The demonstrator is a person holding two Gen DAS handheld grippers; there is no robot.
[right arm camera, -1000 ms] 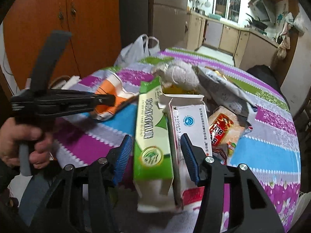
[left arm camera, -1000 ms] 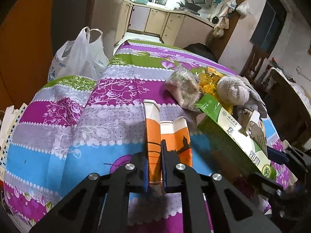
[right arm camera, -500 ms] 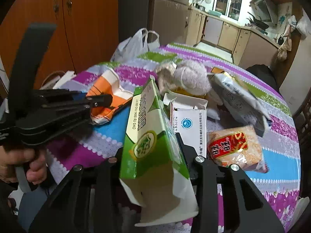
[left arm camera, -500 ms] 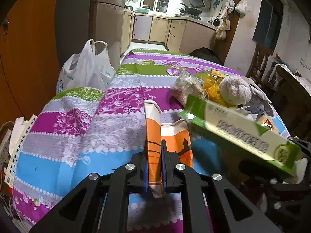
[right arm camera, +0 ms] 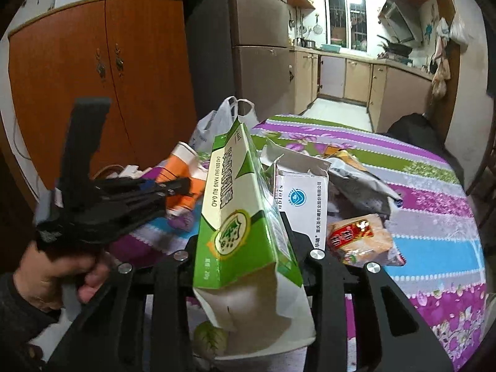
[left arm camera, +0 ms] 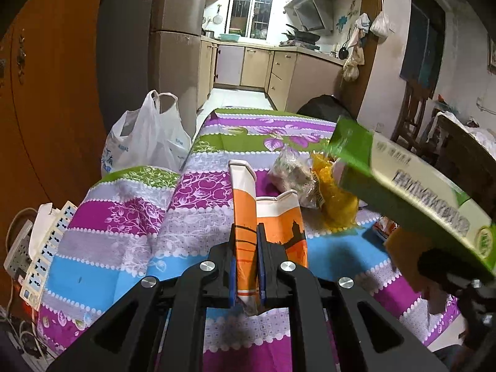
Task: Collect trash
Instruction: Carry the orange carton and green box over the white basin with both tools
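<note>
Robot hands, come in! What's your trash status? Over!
Left gripper shut on orange carton. Right gripper holds green box, jaws easing open. Plastic bag waits past table edge; nothing in the way.

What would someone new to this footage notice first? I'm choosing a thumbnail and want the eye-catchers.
The green and white carton fills the middle of the right wrist view, lifted off the table between the right tongs, whose jaws are opening slightly. In the left view, the left tongs pinch an orange and white wrapper above the bright striped floral tablecloth. A white plastic bag stands by the table's far left edge.
</note>
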